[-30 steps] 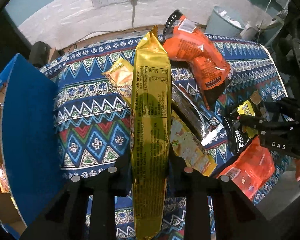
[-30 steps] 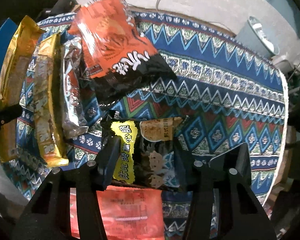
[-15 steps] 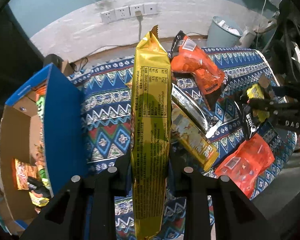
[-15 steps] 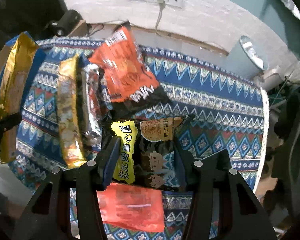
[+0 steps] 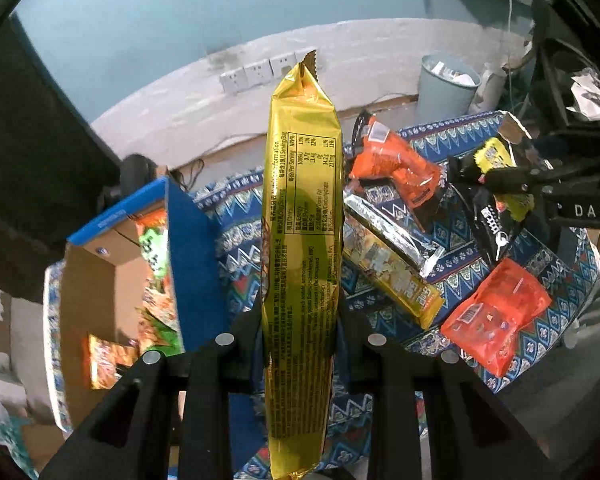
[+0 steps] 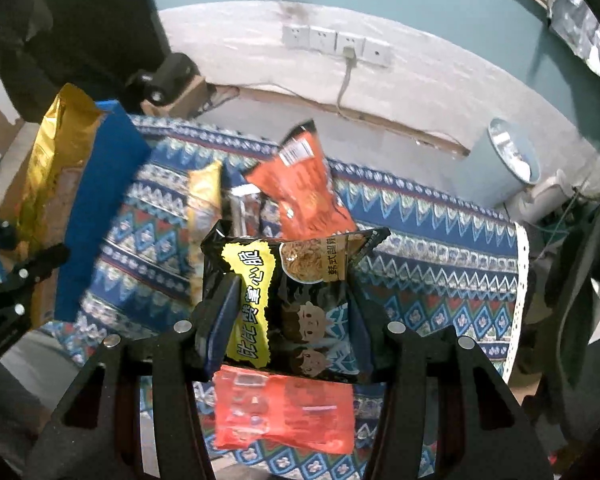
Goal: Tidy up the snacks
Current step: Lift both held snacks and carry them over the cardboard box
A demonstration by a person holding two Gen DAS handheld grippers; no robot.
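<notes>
left hand-held gripper (image 5: 300,336): we've got it clamped on the long gold snack pack (image 5: 302,240), fingers pinching it from both sides about two thirds of the way down. The pack runs straight out ahead of the fingers, its bottom end cut off by the frame edge.
right hand-held gripper (image 6: 288,320): closed on the black noodle snack bag (image 6: 288,300), held up off the surface. The lower corners of the bag are hidden behind the finger pads, so we can't see how deep the grip goes.
cardboard box (image 5: 100,280): down and to the left of the left hand-held gripper, with a blue flap (image 5: 192,264) standing up. A few orange and green packets sit inside, but they're blurry and we can't read them.
surface (image 6: 440,272): covered in a blue patterned cloth, below and ahead of both hand-held grippers.
snacks left out: an orange bag (image 6: 304,188) ahead of the right hand-held gripper, a red-orange packet (image 6: 284,416) right under it and partly hidden by the black bag, plus a silver pack (image 5: 392,232) and a yellow pack (image 5: 396,284) lying side by side to the right of the gold one.
background: wall sockets (image 6: 336,46) and a pale bin (image 5: 448,84) beyond the surface.
</notes>
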